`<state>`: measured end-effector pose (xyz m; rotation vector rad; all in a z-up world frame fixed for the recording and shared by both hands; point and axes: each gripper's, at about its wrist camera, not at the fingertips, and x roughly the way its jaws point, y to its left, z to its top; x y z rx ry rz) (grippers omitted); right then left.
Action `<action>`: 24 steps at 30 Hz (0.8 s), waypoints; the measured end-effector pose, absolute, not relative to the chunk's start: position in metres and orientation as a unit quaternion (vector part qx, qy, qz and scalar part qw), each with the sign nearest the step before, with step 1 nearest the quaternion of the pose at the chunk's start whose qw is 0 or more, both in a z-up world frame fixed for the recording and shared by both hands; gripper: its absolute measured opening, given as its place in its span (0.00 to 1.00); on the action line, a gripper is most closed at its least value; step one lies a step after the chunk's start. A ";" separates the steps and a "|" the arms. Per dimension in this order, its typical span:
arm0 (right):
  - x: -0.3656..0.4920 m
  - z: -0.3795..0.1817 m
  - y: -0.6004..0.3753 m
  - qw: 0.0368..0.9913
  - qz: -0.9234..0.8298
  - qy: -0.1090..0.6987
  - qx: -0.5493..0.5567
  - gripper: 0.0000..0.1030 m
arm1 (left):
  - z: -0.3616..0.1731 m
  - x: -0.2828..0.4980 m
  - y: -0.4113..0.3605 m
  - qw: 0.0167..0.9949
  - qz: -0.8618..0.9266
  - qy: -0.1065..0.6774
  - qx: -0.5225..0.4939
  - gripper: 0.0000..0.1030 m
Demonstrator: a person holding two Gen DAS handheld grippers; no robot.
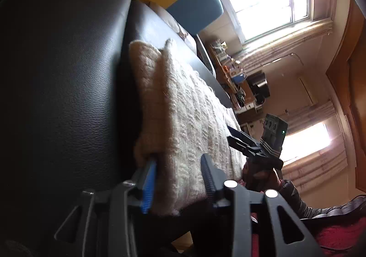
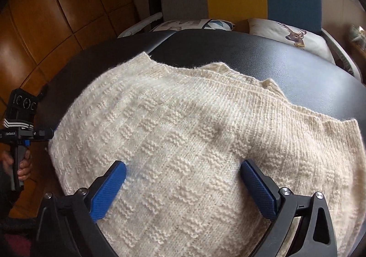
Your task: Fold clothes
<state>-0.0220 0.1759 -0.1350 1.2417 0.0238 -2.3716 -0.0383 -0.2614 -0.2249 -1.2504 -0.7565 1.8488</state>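
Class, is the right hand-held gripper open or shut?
Open: the right hand-held gripper has its blue pads spread wide over the cream knitted sweater.

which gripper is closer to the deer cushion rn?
Right. The right gripper hangs open over the cream sweater, facing the deer cushion; the left gripper sits at the sweater's far left edge.
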 end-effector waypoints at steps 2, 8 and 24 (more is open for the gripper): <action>-0.022 -0.134 0.176 0.229 -0.862 0.011 0.453 1.00 | -0.221 -0.039 -0.260 0.398 0.713 -0.302 -0.491 0.06; -0.029 -0.135 0.179 0.234 -0.860 0.017 0.453 1.00 | -0.227 -0.002 -0.260 0.340 0.740 -0.226 -0.535 0.04; -0.017 -0.138 0.186 0.243 -0.874 0.010 0.420 1.00 | -0.195 -0.059 -0.255 0.336 0.761 -0.243 -0.498 0.25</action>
